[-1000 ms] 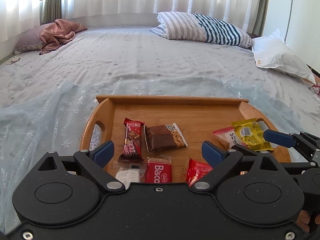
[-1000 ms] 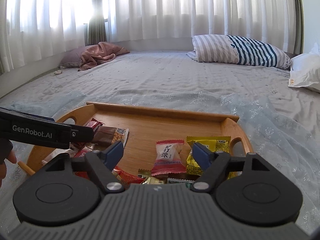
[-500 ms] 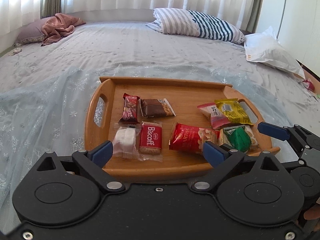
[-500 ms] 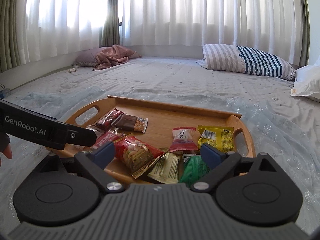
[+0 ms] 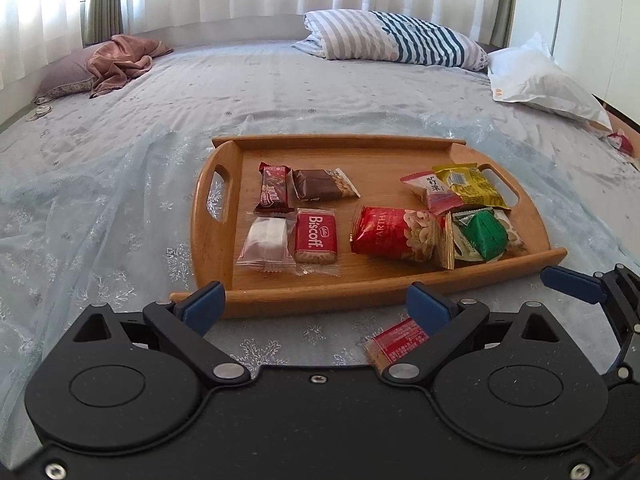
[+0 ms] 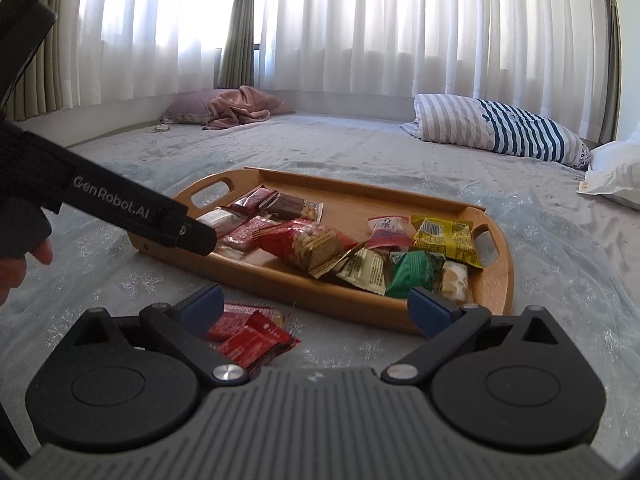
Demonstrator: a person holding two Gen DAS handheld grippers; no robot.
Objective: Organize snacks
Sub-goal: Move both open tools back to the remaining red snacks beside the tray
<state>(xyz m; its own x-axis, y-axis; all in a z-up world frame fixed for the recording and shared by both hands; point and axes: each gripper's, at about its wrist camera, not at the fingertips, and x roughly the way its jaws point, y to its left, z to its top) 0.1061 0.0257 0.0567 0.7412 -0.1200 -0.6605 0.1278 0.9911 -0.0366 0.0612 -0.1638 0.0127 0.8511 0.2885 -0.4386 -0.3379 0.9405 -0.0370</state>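
Note:
A wooden tray (image 5: 212,240) lies on the bed and holds several snacks. A Biscoff biscuit (image 5: 316,234), a white packet (image 5: 266,242) and two brown bars (image 5: 320,184) are at its left; a red bag (image 5: 396,232), a green packet (image 5: 482,234), a yellow packet (image 5: 466,186) and a pink packet (image 5: 432,192) are at its right. Loose red packets (image 6: 248,332) lie on the bedspread before the tray's near rim. My left gripper (image 5: 316,306) is open and empty, just short of that rim. My right gripper (image 6: 315,307) is opening, nothing pinched, its left finger above the red packets.
A pale blue sheer cloth (image 5: 100,208) covers the bedspread around the tray. Far back are a striped pillow (image 5: 392,40), a white pillow (image 5: 544,80) and a pink blanket (image 5: 120,60). Curtains (image 6: 360,20) close off the far side. A hand (image 6: 16,268) holds the left gripper.
Both grippers have drawn back from over the tray, so the whole tray now shows ahead. The loose red packets have come into view under them. The right jaws stand wider.

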